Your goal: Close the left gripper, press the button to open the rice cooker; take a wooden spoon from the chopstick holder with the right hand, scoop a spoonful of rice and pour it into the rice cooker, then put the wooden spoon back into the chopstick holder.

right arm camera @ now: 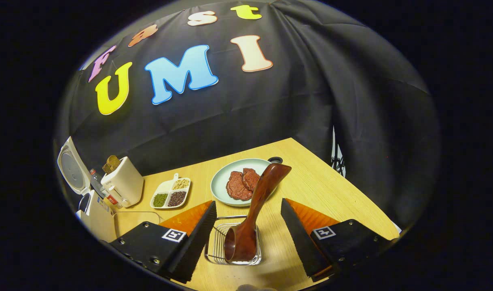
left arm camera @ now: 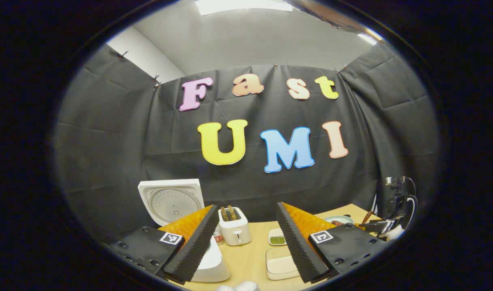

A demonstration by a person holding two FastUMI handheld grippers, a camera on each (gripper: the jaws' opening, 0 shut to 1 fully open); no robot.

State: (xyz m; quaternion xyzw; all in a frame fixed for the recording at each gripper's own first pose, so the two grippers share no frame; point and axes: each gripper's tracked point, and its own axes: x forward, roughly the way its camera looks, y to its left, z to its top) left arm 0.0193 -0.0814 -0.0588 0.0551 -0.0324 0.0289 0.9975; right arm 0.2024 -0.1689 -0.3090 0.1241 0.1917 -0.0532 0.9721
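Observation:
The white rice cooker (left arm camera: 208, 264) stands at the left with its lid (left arm camera: 170, 201) raised. My left gripper (left arm camera: 246, 208) hangs open above the table, nothing between its fingers. In the right gripper view the cooker (right arm camera: 94, 212) and its raised lid (right arm camera: 70, 165) sit at the far left. A dark wooden spoon (right arm camera: 256, 198) stands bowl-down in the wire chopstick holder (right arm camera: 216, 242). My right gripper (right arm camera: 248, 203) is open, its fingers on either side of the spoon handle and apart from it. The right gripper (left arm camera: 386, 226) also appears at the left gripper view's right edge.
A white toaster (left arm camera: 234, 228) (right arm camera: 123, 184) holds bread next to the cooker. A divided dish of beans (right arm camera: 171, 194) (left arm camera: 277, 238), a clear shallow container (left arm camera: 280, 266) (right arm camera: 135, 220) and a plate of meat (right arm camera: 226, 178) lie on the wooden table (right arm camera: 331, 190).

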